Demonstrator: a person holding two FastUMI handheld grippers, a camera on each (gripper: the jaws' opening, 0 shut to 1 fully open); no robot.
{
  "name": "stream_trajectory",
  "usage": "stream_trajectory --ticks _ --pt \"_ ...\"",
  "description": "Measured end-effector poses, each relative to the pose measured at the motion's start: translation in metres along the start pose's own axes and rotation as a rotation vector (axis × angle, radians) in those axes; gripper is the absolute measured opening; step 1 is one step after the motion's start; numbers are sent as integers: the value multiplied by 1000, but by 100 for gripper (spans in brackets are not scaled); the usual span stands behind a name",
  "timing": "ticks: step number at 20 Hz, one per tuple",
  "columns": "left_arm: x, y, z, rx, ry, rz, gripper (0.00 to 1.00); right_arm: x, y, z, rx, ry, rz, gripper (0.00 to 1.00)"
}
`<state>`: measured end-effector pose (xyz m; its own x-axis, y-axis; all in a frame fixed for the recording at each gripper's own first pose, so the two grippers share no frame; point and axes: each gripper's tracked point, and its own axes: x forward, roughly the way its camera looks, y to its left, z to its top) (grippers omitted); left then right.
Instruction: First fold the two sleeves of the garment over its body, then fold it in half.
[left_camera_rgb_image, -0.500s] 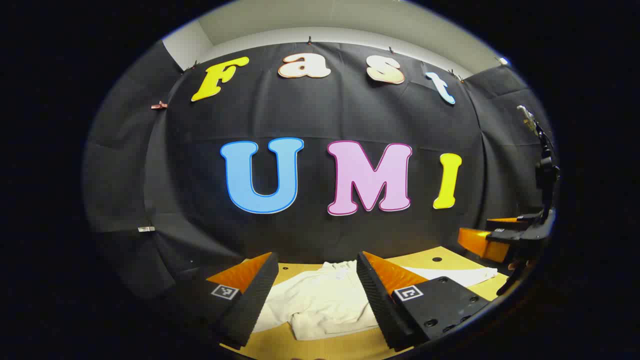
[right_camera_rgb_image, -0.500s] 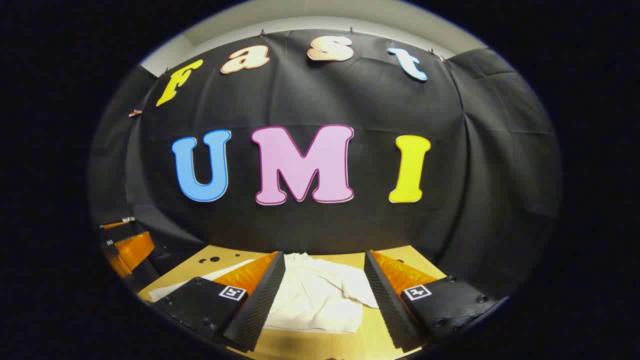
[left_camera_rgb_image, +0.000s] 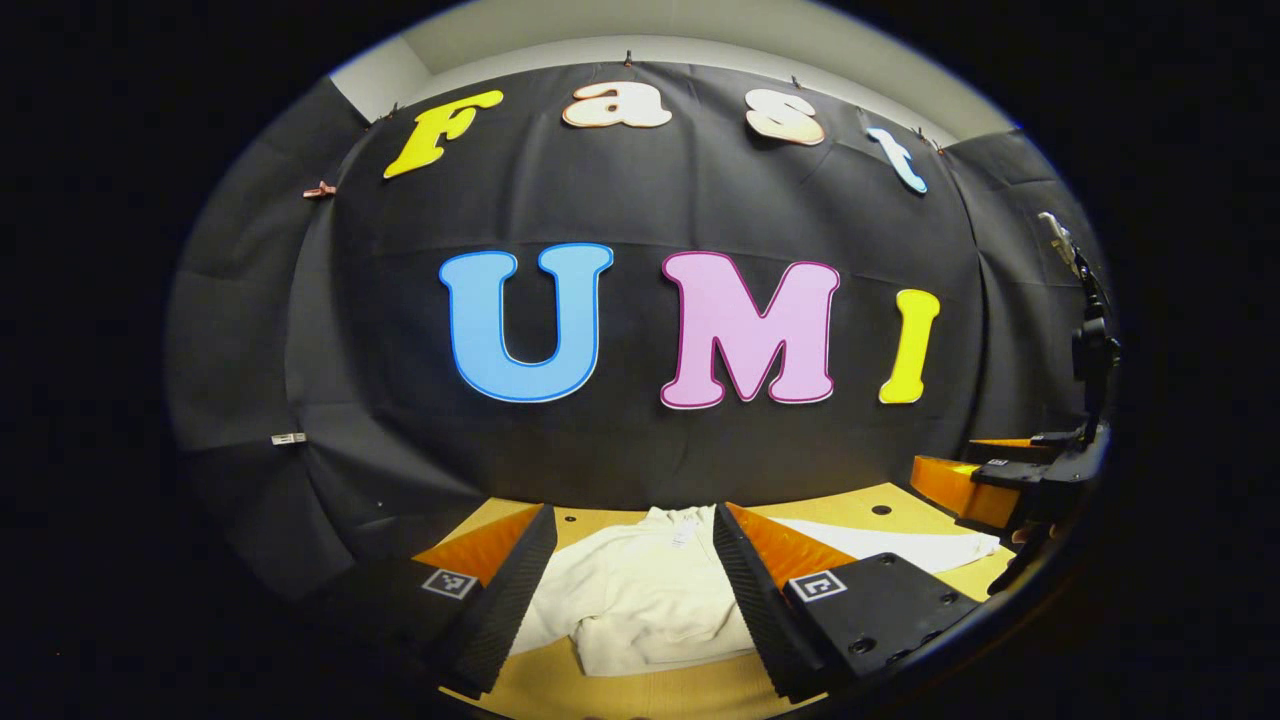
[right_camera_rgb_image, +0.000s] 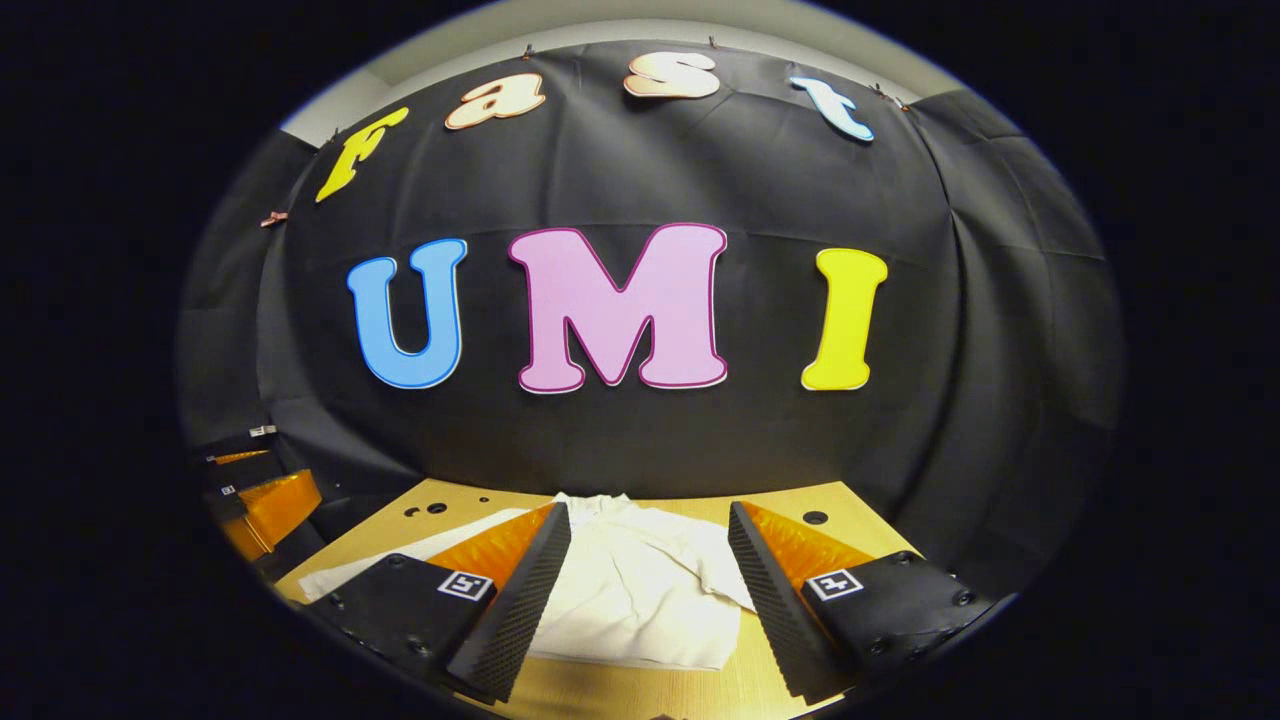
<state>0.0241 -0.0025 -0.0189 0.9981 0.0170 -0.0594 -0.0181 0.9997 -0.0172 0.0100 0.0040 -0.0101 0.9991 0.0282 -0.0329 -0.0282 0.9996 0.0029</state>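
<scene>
With the garment (left_camera_rgb_image: 640, 590) as my landmark and working from its left side across, my left gripper (left_camera_rgb_image: 630, 590) hangs above and in front of it, fingers spread wide with nothing between them. The garment lies flat on the wooden table (left_camera_rgb_image: 640, 690), collar towards the wall, one sleeve (left_camera_rgb_image: 890, 545) stretched out to its right, not yet folded over the body. Beyond that sleeve's end I see my other tool.

My right gripper (right_camera_rgb_image: 645, 600) hovers over the garment's right half, fingers equally wide apart and empty, with the left tool off beyond the garment's left edge.

Compared with half a second ago, both cameras have tipped slightly downwards, so more table shows. I judge I am only beginning the approach; no fold is started.

The neck label is too small to read.
</scene>
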Motion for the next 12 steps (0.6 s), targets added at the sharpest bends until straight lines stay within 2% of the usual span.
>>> stream_trajectory --ticks 8,12 --pt "14 -10 -5 1 16 -14 97 10 -7 -3 8 40 -28 97" --pt "17 -7 -4 1 13 7 97 16 -12 -7 4 70 -50 97"
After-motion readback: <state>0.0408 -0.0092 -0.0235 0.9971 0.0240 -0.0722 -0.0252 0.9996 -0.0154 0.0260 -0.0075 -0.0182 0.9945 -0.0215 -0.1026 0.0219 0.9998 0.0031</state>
